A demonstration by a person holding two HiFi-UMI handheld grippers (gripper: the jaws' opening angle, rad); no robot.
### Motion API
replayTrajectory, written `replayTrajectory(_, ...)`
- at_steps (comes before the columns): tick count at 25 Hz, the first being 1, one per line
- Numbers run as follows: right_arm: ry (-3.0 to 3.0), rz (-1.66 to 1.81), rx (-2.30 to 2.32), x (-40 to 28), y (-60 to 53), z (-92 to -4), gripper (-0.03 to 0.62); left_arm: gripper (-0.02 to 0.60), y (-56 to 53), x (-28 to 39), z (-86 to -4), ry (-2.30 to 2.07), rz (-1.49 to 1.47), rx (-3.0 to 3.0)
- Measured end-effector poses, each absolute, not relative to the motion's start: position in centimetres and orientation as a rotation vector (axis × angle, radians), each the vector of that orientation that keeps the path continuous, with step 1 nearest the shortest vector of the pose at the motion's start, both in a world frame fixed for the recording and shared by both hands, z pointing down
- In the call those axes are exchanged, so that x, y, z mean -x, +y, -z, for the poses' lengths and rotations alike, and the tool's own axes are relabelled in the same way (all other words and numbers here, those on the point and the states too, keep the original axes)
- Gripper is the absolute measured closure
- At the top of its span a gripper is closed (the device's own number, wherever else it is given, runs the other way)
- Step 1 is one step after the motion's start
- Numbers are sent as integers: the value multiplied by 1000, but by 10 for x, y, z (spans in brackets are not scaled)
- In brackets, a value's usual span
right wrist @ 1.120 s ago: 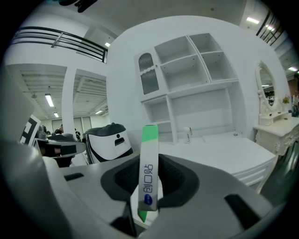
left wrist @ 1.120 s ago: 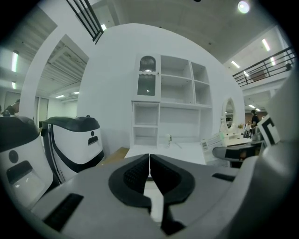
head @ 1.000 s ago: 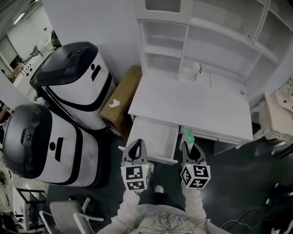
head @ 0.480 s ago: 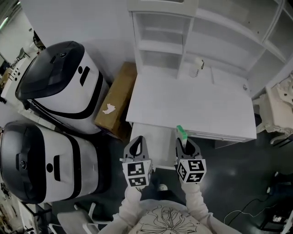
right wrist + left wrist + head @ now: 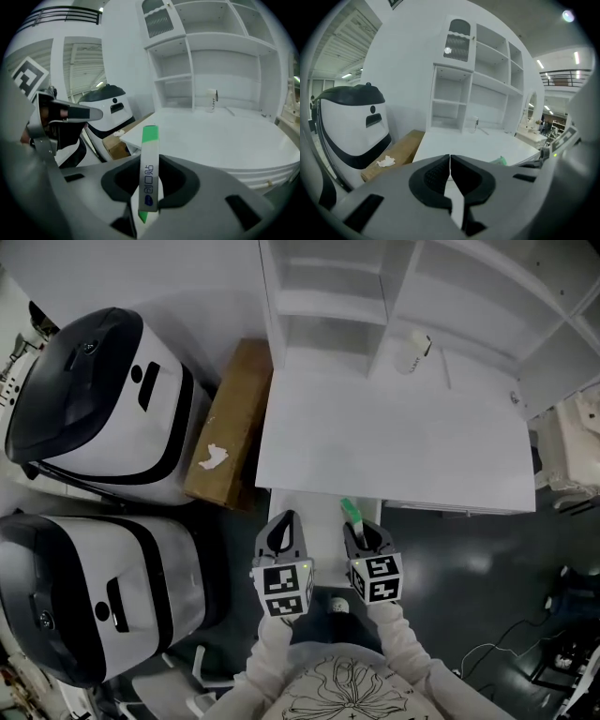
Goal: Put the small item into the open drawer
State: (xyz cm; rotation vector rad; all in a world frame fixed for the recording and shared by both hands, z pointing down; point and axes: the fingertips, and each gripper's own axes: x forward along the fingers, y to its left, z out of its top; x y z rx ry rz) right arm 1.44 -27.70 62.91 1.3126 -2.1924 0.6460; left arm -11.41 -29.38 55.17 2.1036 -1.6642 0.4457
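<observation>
Small item: the slim green-and-white paper sachet [image 5: 150, 140] stands upright in my right tongs [image 5: 150, 183], not yet in the drawer.
Right tongs: clamped on the sachet, its green tip poking out above them.
Left tongs [image 5: 450, 161]: pressed together, holding nothing.
Drawer: the white open drawer [image 5: 314, 505] shows under the front edge of the white desk [image 5: 394, 446], just ahead of both tongs.
Done: item in hand, brought near the drawer.
Left: I judge I must reach over the drawer and let go.

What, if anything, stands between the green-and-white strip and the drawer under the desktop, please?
Nothing visible does. The right gripper holds the strip right at the drawer; the shut left gripper is off to its side.
</observation>
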Motion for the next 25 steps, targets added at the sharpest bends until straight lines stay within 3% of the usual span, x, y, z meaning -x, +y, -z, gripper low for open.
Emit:
replayTrajectory(17,-1910,-775,-939,18,-273,-821,503,574,-316,140,-622,-1565,-530,-2024)
replayTrajectory(25,-1784,-817,-870,11,-269,-866,502,574,-316,146,-639,-1540,-544,-2005)
